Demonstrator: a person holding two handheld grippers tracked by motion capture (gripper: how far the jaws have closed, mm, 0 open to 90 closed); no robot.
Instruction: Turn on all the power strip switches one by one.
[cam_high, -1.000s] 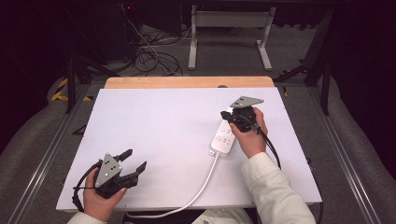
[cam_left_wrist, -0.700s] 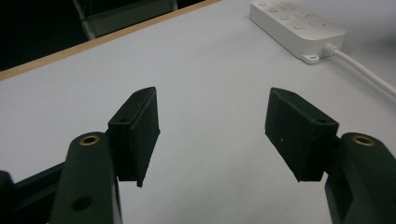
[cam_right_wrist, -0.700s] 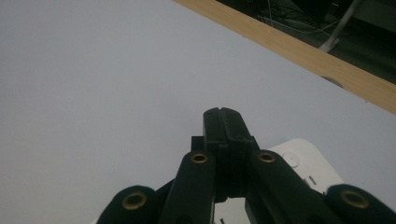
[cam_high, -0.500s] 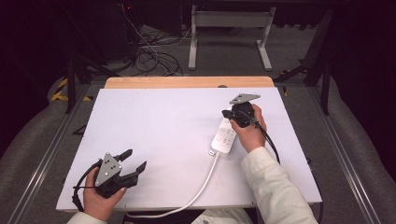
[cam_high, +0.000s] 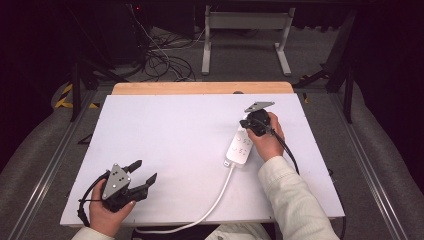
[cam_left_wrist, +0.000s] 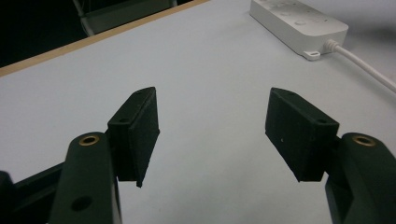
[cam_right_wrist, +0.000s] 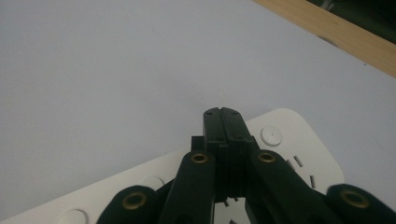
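The right gripper (cam_high: 249, 121) is hovering over the far end of the power strip (cam_high: 240, 145), jaws pressed together on nothing. The strip is lying right of the table's (cam_high: 165, 130) middle. The left gripper (cam_high: 142, 171) is resting near the table's front-left corner, jaws spread apart.

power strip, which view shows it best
The high view: the whole white power strip with its cord lies on the table beside the right tool. The left gripper view catches its cord end; the right gripper view a close part under shut jaws.
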